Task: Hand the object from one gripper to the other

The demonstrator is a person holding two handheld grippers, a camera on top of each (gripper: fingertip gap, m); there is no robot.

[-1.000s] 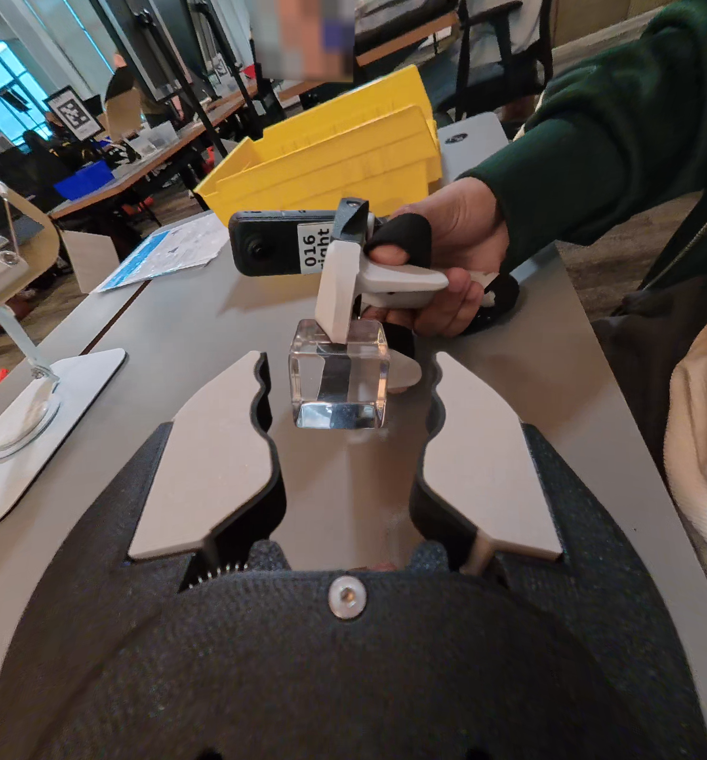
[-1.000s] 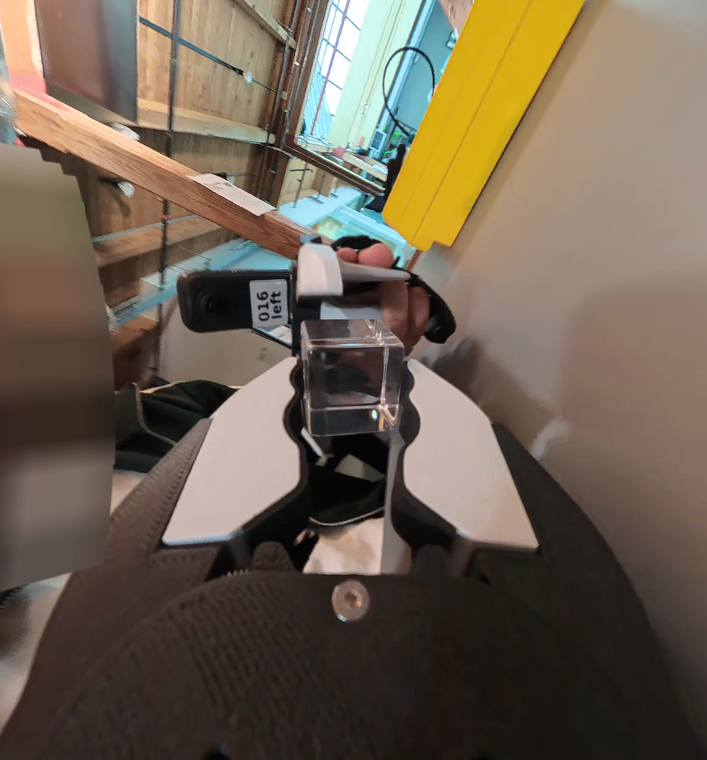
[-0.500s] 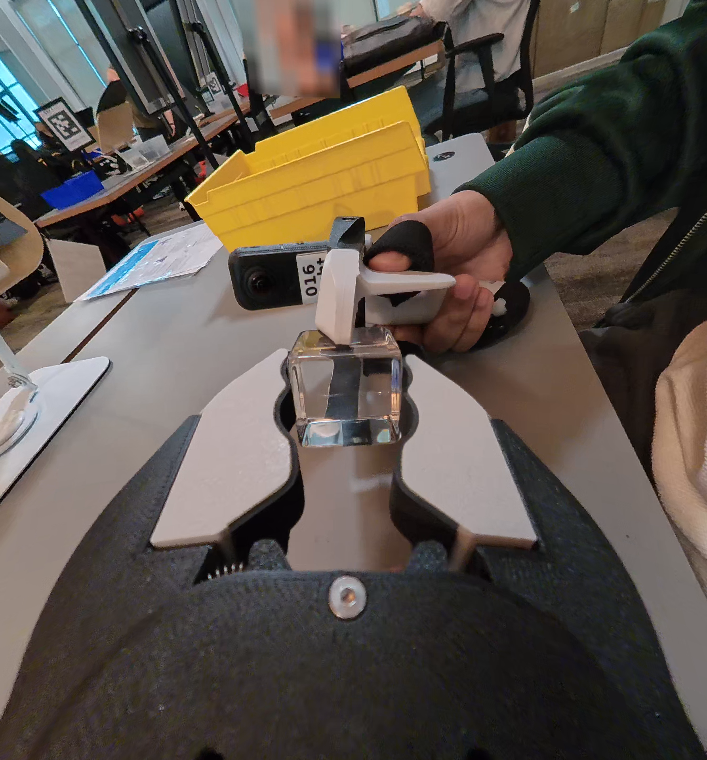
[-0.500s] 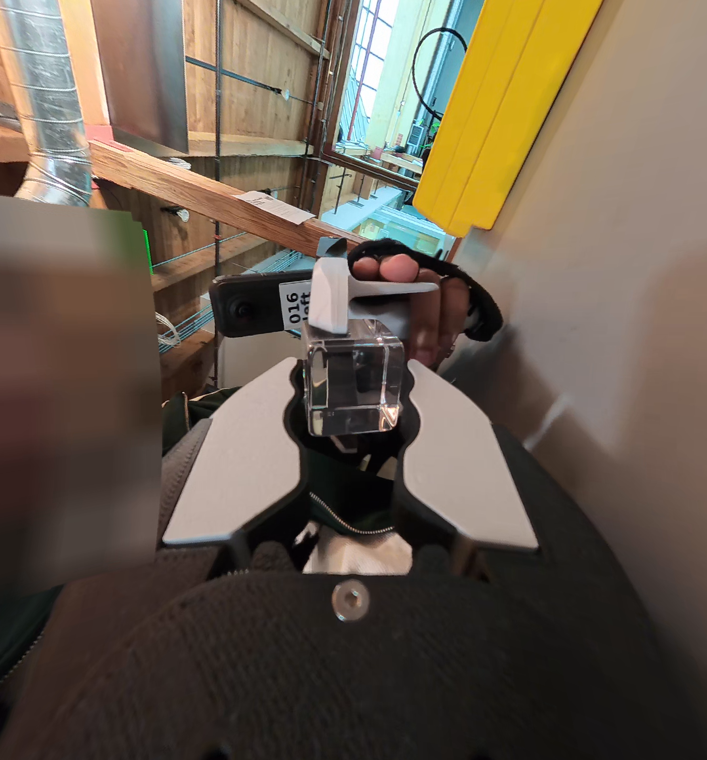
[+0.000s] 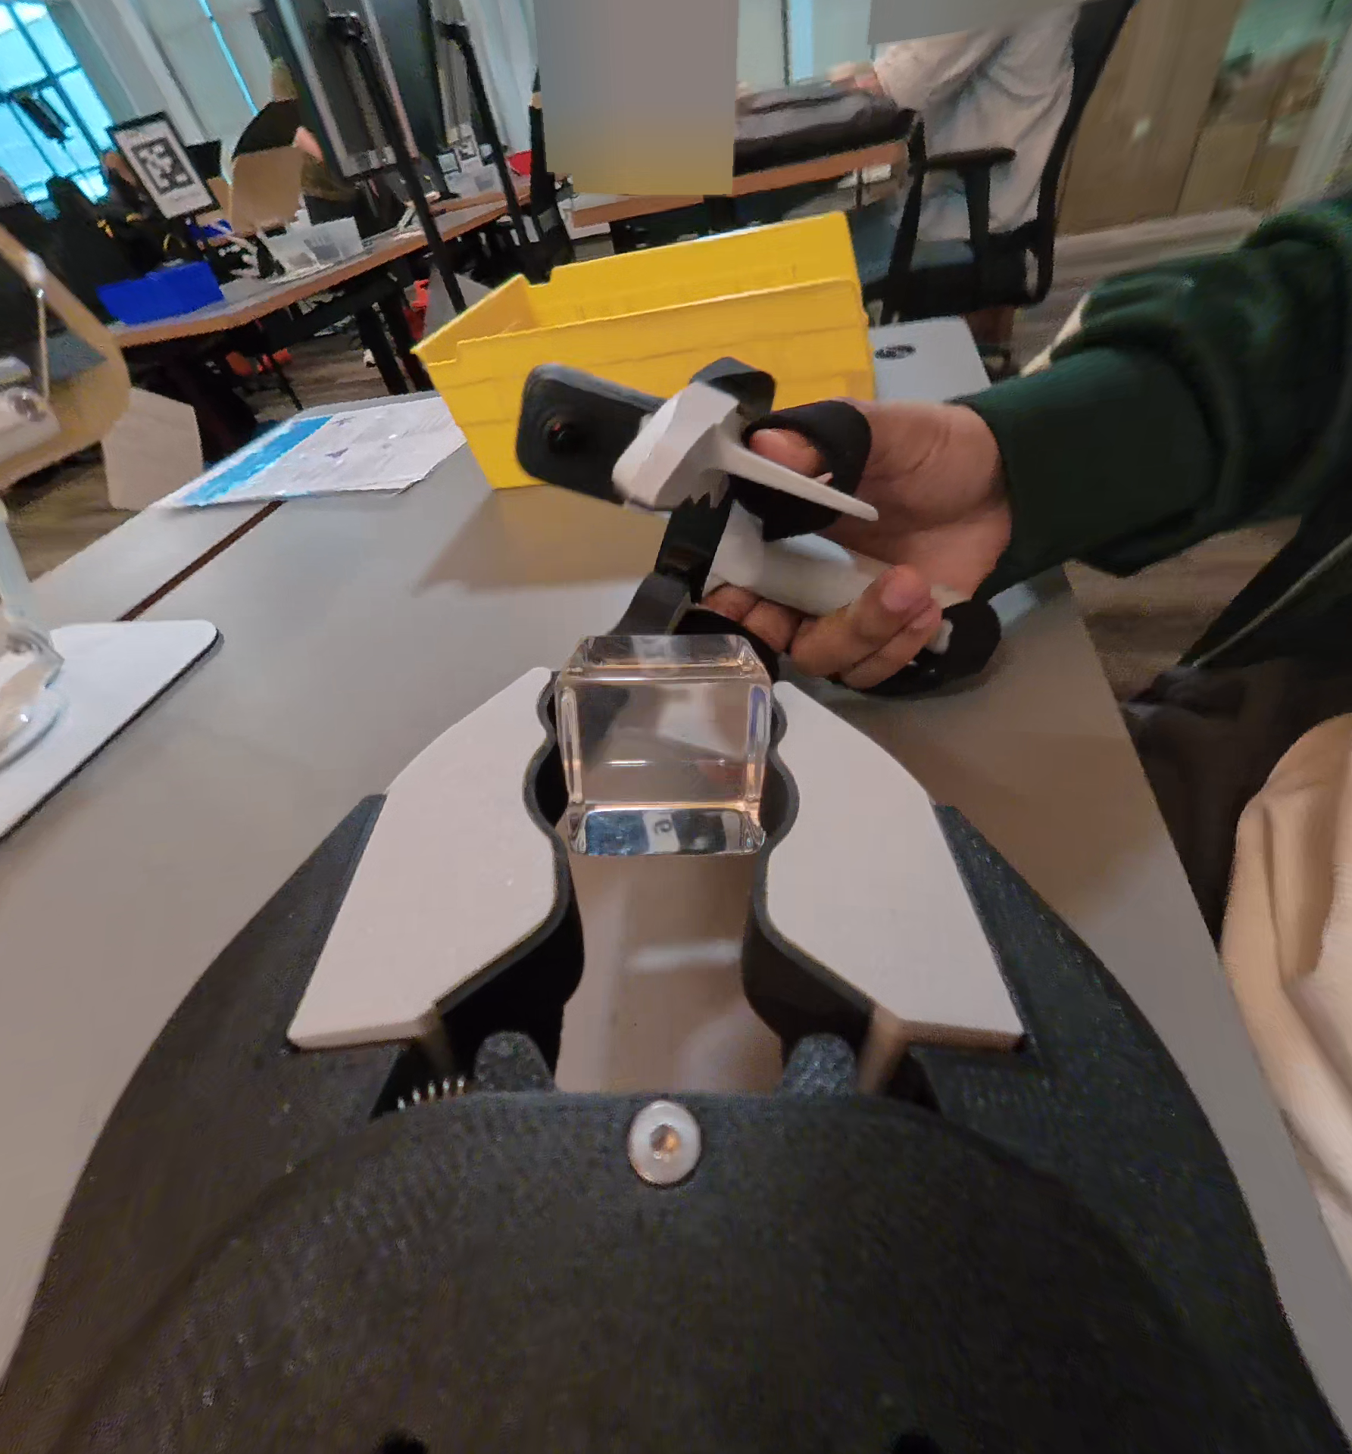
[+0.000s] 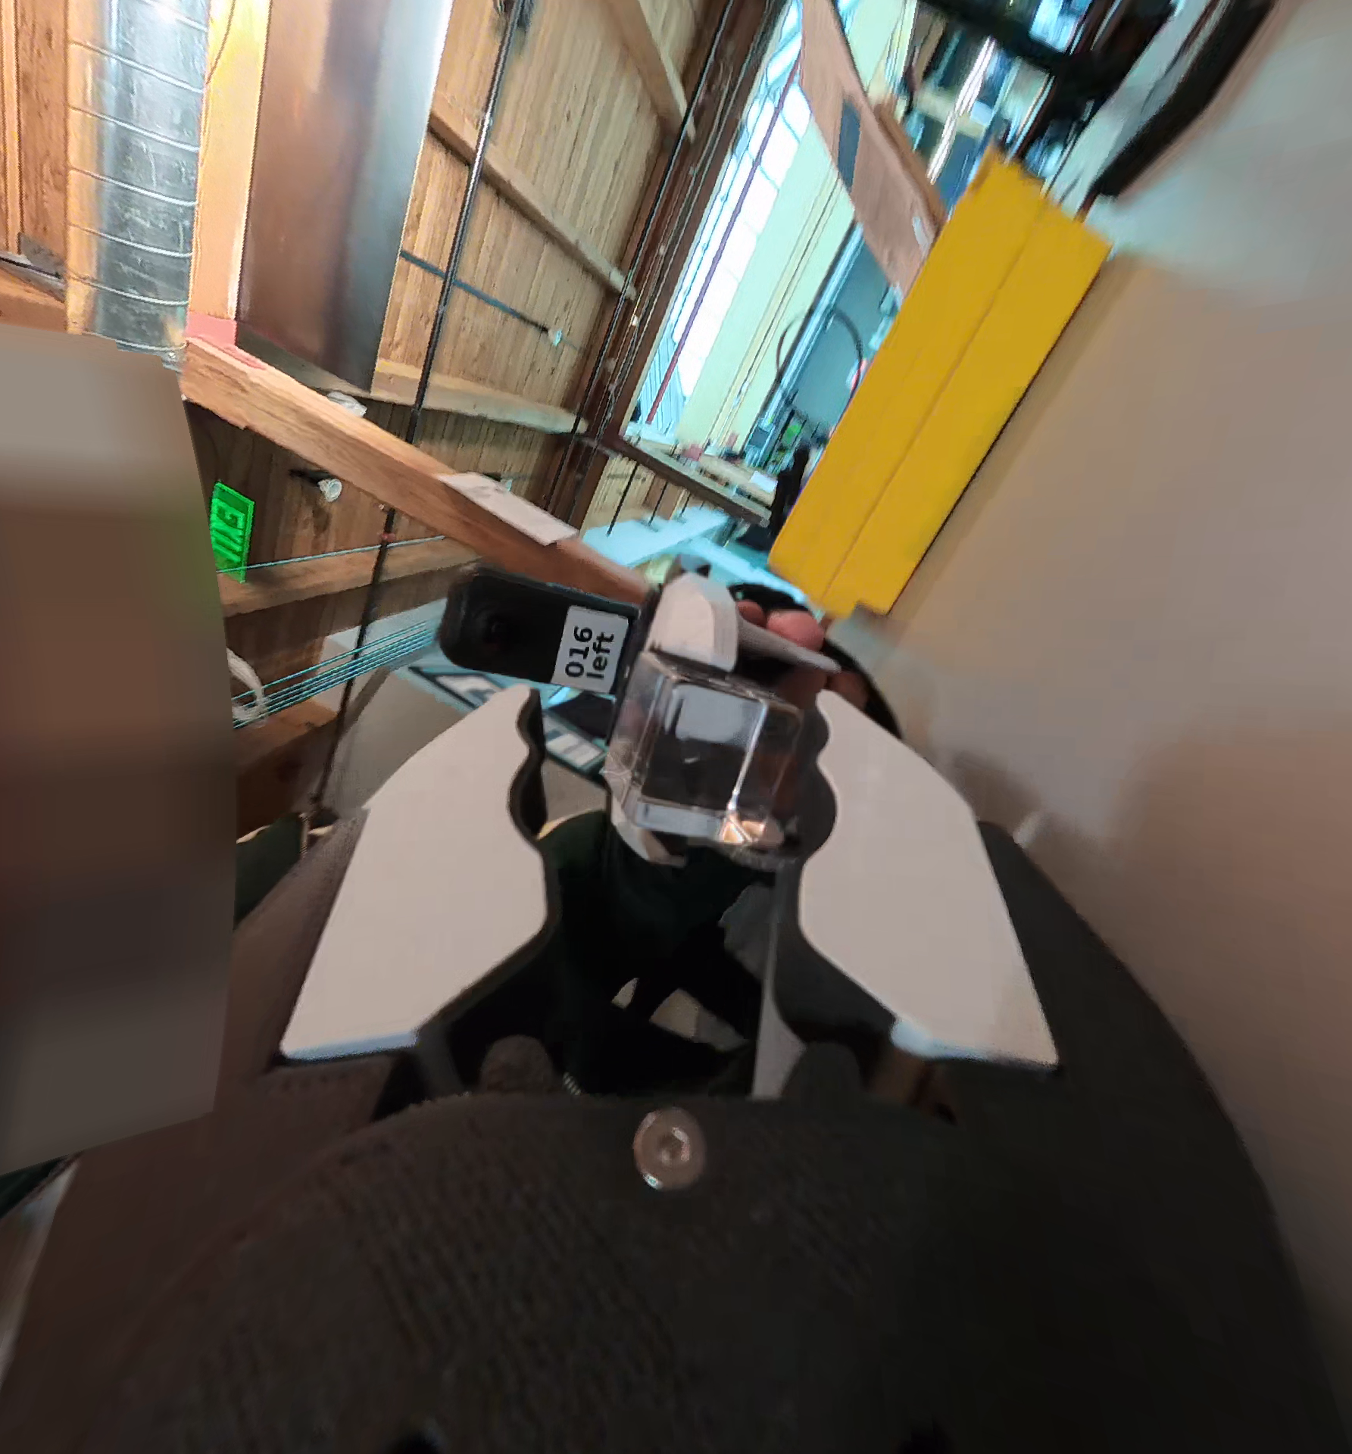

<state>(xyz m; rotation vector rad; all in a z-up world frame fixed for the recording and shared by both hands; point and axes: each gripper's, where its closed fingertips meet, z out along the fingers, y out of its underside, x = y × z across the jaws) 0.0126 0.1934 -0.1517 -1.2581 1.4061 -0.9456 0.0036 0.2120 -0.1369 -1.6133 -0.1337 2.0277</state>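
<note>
Left wrist view: left tool (image 5: 663, 736) clamps one clear cube (image 5: 663, 743); right tool (image 6: 668, 775) spread wide.

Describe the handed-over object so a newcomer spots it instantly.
Start at the grey table with the yellow bin at its far end. Nearer, the left gripper pinches a clear cube between its pale fingers; it's the only see-through thing there.

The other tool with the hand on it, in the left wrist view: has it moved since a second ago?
Yes. The right tool has let go of the clear cube and lifted away, tilting up toward the yellow bin.
</note>
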